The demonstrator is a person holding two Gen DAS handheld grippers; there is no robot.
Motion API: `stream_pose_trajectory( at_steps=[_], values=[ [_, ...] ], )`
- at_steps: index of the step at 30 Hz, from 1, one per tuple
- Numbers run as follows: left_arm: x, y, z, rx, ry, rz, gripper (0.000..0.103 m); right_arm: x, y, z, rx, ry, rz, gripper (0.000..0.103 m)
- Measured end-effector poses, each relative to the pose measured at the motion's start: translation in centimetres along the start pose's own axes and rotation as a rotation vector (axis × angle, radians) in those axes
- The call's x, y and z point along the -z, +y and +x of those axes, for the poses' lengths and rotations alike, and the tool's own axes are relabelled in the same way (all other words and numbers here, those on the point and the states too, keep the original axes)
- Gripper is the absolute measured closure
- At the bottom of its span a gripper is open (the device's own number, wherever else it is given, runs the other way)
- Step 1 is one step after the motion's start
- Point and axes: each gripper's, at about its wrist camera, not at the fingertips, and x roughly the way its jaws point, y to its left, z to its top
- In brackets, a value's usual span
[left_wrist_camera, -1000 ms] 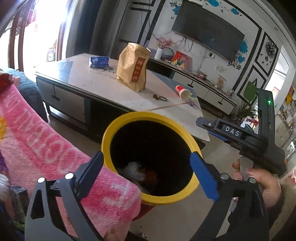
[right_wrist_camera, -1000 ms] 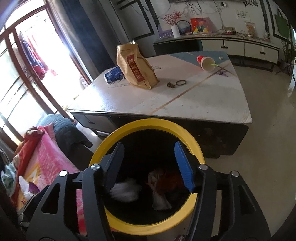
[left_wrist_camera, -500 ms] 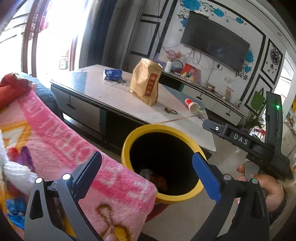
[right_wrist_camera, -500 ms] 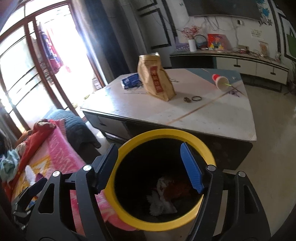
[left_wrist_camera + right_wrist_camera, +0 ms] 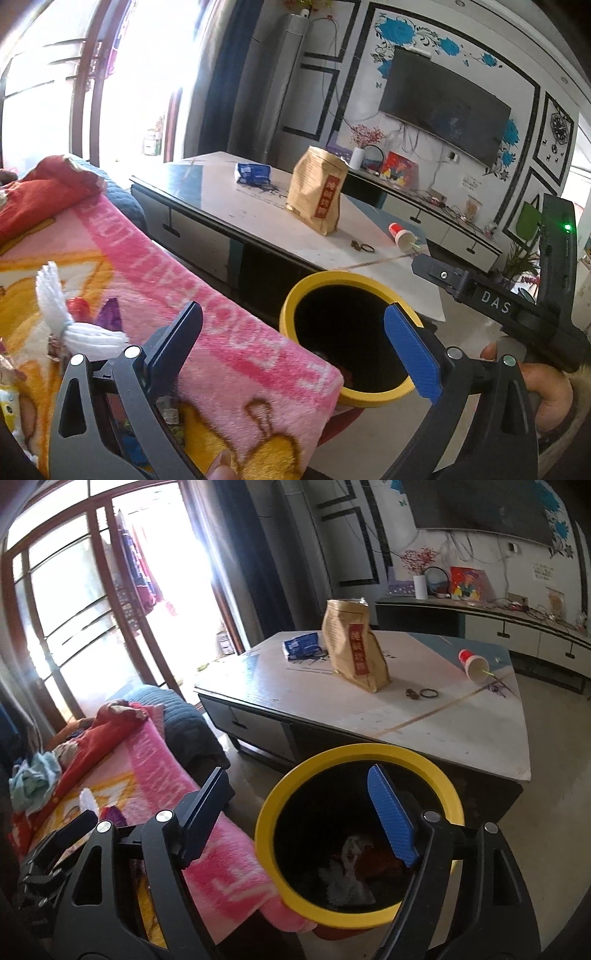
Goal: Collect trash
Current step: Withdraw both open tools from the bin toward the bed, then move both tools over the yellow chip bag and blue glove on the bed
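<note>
While both tools are held above the floor beside the sofa, the left claw (image 5: 293, 347) is seen with its two fingers spread wide apart and nothing gripped between them. The right claw (image 5: 299, 812) is likewise spread apart and empty, its blue finger pad (image 5: 391, 819) shown over the mouth of the bin. The right claw's body is also seen from the left wrist view, gripped by the right hand (image 5: 543, 384) at the right edge.

Just beyond both claws, a yellow-rimmed bin (image 5: 436, 768) is found on the floor, between the sofa and the low surface (image 5: 461, 716). Crumpled white and reddish trash (image 5: 351, 867) is seen lying at its dark bottom. The bin's left side is touched and partly overlapped by a pink blanket (image 5: 221, 332), which is spread over the sofa; a white tassel-like scrap (image 5: 70, 317) is seen lying on it.

On the surface behind the bin, a brown paper bag (image 5: 354, 646) is stood upright, with a blue packet (image 5: 301, 644) just behind it. A black hair tie (image 5: 429, 693) is laid near the bag, and a red-and-white paper cup (image 5: 474, 664) is lying on its side well apart from it, toward the far right edge.
</note>
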Motion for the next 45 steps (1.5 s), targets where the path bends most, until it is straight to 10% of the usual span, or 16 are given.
stream_pose_trajectory(
  at_steps=[45],
  values=[
    [1.1,10.6,-10.8,-0.23,-0.139,-0.158,0.007,5.3,15.3,-2.0,-0.309,0.088,-0.35,0.029]
  ],
)
